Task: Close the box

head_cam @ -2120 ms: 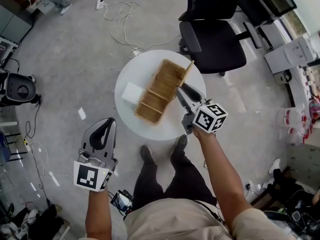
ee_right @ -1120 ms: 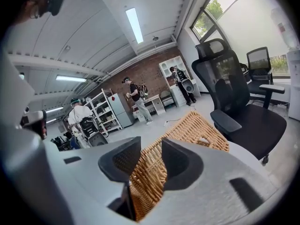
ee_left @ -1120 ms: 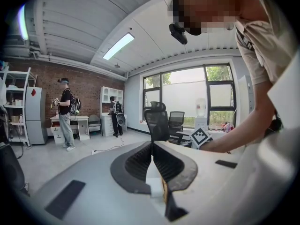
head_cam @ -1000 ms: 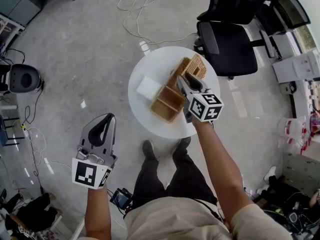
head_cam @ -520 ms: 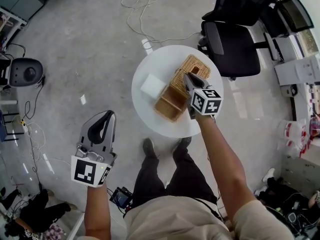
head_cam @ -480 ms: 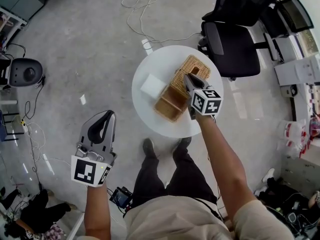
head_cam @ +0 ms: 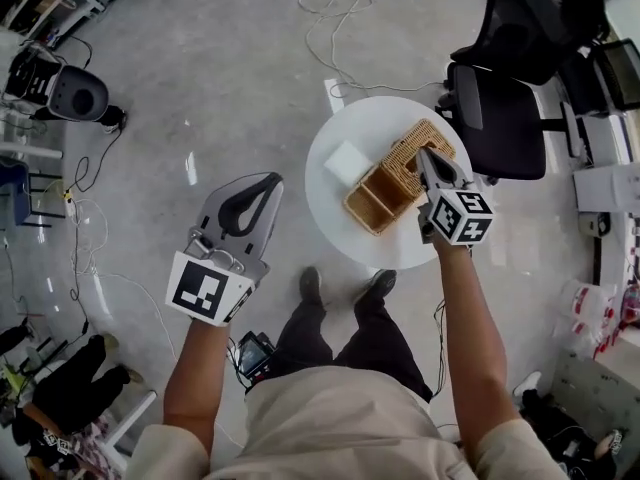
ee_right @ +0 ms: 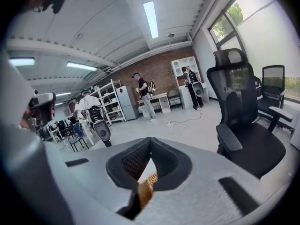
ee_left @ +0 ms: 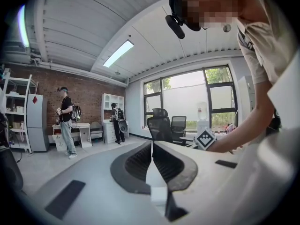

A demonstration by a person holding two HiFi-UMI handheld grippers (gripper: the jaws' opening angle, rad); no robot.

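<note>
- Wicker box [head_cam: 378, 200] sits on a round white table [head_cam: 335, 208], towards the table's right side in the head view, lying at a slant.
- Its two near compartments are open to view. A woven lid [head_cam: 410, 146] shows at the far end, and I cannot tell whether it lies flat or stands tilted.
- White square block [head_cam: 347, 159] rests on the table just left of the box, near its far end.
- Right gripper [head_cam: 424, 155] reaches over the far half of the box, its tips above the lid and its marker cube [head_cam: 460, 216] at the table's near right edge.
- In the right gripper view the right gripper [ee_right: 151, 141] has just been closing and its jaws now meet at the tips, with nothing pinched there. A patch of wicker [ee_right: 146, 191] shows through the gap lower down, beneath the jaws.
- Left gripper [head_cam: 274, 180] hangs over the bare floor, well left of the table and touching nothing.
- In the left gripper view the left gripper [ee_left: 151, 144] has its jaws pressed together, with nothing between them.
- Black office chair [head_cam: 500, 98] stands just beyond the table on the right, and loose cable [head_cam: 340, 8] trails over the floor further off.
- The person's shoes are planted at the table's near edge.
</note>
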